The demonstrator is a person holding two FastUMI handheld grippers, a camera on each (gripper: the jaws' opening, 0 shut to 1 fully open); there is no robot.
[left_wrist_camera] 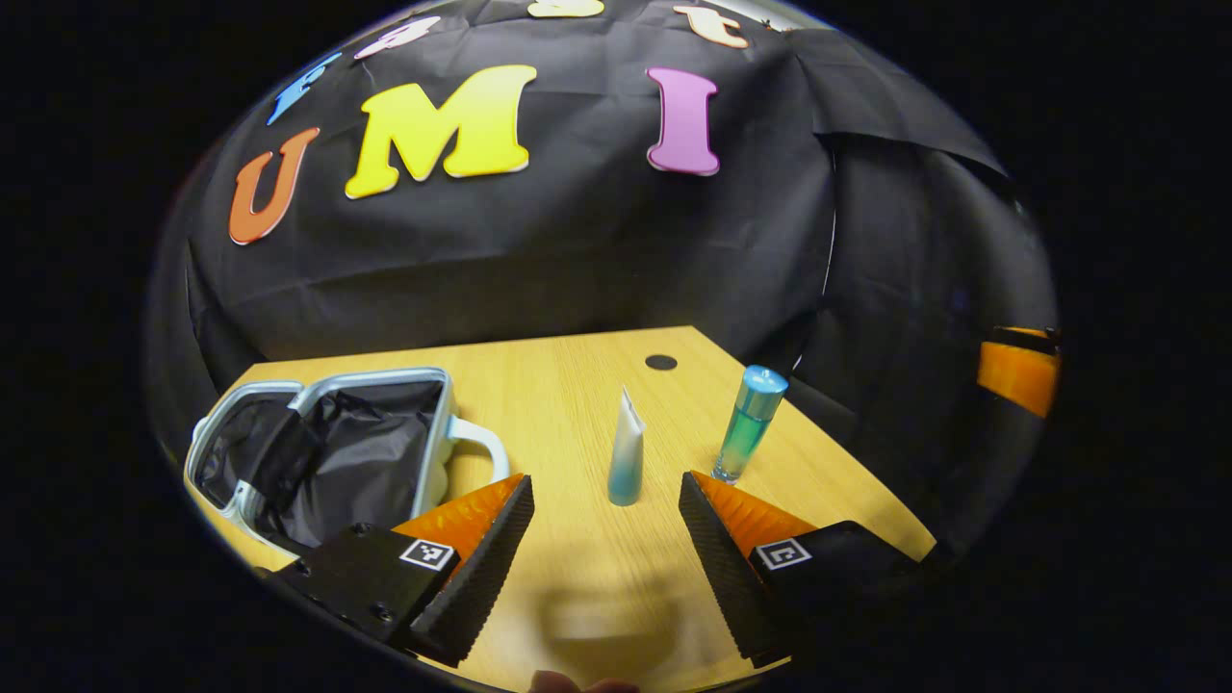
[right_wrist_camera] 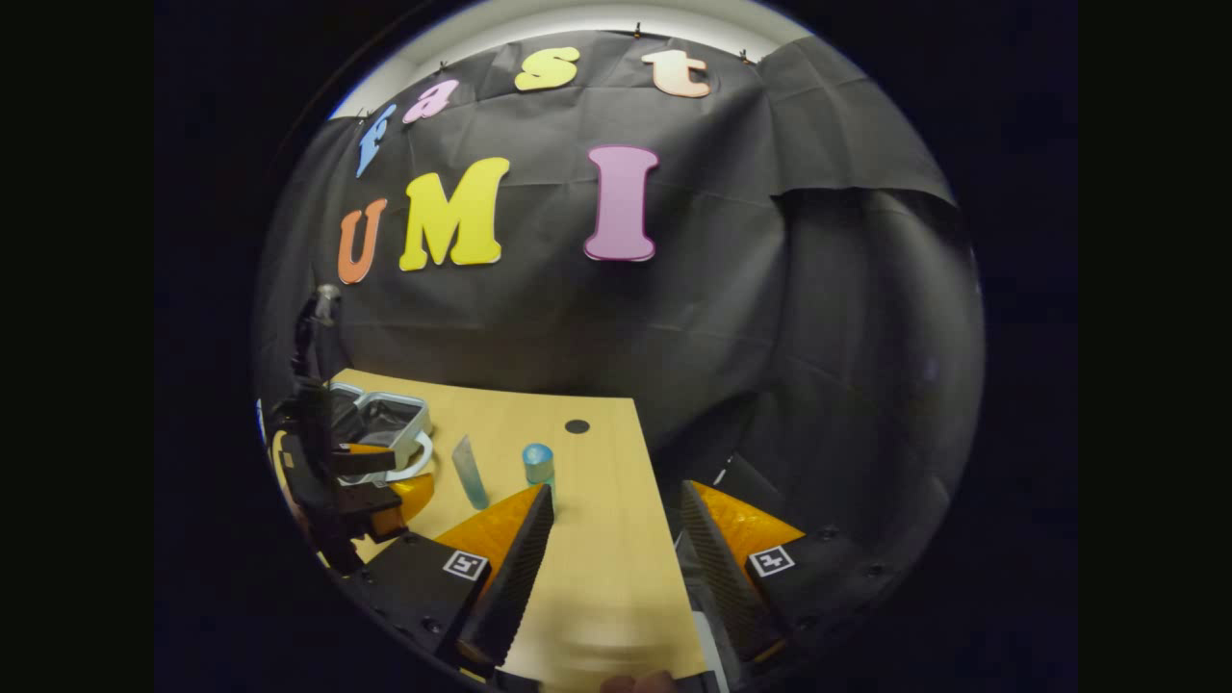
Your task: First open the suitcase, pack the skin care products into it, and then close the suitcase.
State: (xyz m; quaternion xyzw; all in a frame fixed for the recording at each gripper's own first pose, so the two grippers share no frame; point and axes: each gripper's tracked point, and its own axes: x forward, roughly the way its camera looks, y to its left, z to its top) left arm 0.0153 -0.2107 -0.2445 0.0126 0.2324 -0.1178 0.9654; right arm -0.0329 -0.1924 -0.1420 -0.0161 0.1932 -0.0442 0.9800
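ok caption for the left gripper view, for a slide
Open left tool faces an upright tube and bottle beside the opened suitcase.

A light wooden table with a small dark round hole near its far edge is enclosed by creased black cloth walls.

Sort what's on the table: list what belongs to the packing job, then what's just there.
Job things:
suitcase, open, black lining showing
tube, standing on the table
bottle with blue cap, upright
left claw, open
right claw, open

Just there:
table
dark round hole in the tabletop
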